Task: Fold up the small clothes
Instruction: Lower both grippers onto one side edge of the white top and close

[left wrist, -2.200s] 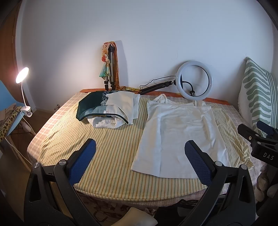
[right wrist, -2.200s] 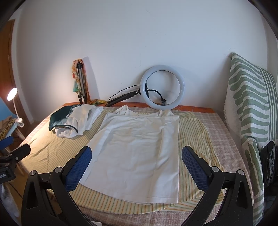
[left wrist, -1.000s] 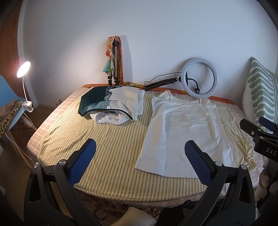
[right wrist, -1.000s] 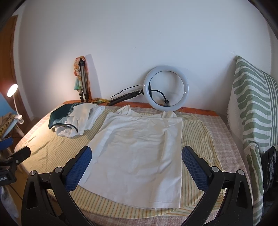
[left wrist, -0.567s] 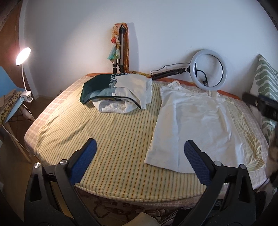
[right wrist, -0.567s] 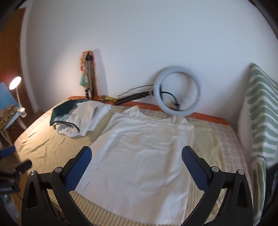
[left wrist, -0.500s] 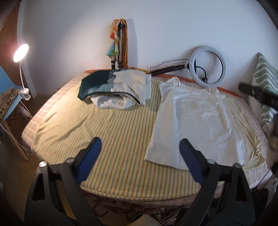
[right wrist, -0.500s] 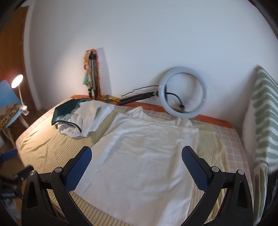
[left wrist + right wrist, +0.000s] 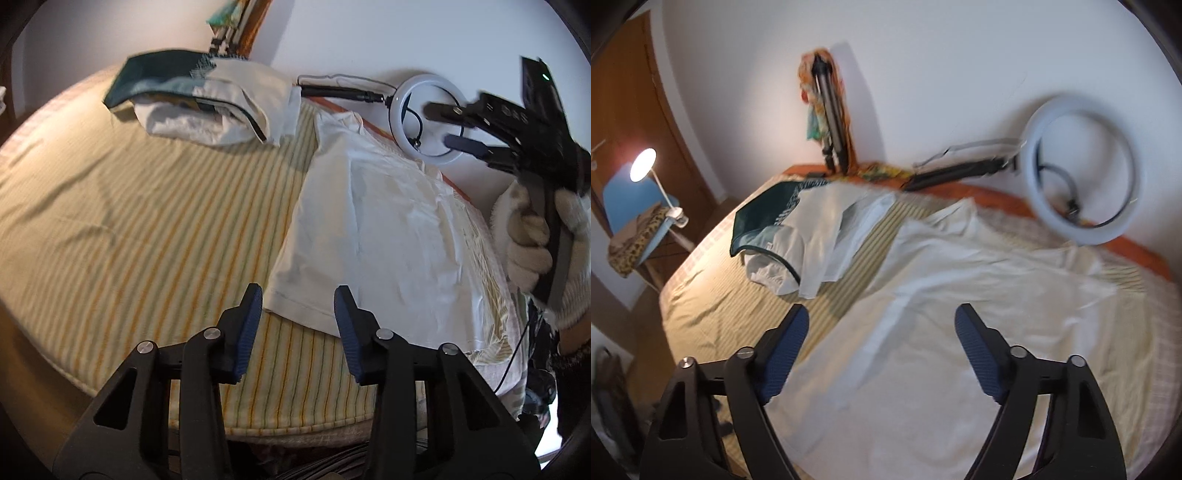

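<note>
On striped yellow bedsheet [image 9: 155, 221] | L gripper [image 9: 298, 314]: jaws just narrowing, nothing pinched, over near hem corner of flat white cotton top [image 9: 376, 236] | R gripper [image 9: 881, 345]: narrowing too, empty, above top's mid | tip: pinch hem edge only, not sheet.

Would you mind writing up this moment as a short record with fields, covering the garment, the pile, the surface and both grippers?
surface: striped sheet over a bed
garment: white top spread flat on the sheet
pile: green and white clothes heaped beside the top, apart from it
left gripper: jaws have just been closing, over the top's near hem corner, not yet pinching it
right gripper: jaws have just been closing, wide apart above the top, nothing held
right hand: white glove, holding the right gripper's handle
background: ring light against the wall
</note>
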The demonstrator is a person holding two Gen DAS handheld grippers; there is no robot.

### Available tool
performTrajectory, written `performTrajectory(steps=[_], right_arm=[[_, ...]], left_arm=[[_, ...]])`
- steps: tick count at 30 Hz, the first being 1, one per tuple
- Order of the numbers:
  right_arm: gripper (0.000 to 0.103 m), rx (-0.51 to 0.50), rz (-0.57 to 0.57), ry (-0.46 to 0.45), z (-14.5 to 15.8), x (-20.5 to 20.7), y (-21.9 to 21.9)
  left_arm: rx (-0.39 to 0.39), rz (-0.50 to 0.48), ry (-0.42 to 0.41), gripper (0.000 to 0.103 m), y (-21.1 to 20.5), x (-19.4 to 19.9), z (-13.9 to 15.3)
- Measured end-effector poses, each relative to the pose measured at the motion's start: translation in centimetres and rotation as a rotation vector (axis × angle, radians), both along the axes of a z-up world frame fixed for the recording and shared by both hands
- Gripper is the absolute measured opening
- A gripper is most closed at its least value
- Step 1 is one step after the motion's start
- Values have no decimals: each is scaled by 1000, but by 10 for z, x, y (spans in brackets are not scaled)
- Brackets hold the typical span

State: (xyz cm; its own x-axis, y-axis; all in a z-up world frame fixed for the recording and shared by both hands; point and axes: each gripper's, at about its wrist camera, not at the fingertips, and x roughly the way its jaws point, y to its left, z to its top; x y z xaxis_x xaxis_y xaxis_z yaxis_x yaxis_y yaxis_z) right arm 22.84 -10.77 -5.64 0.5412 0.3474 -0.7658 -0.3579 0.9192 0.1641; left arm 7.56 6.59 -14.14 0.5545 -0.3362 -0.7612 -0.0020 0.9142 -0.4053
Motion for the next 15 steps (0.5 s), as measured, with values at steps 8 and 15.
performTrajectory(steps=[8, 15], right_arm=[[51, 47, -2, 204, -39, 73, 23], [51, 16, -29, 267, -64, 121, 47]], left_arm=[[-5, -24, 26, 41, -6, 11, -21], [19, -19, 30, 41, -5, 11, -31]])
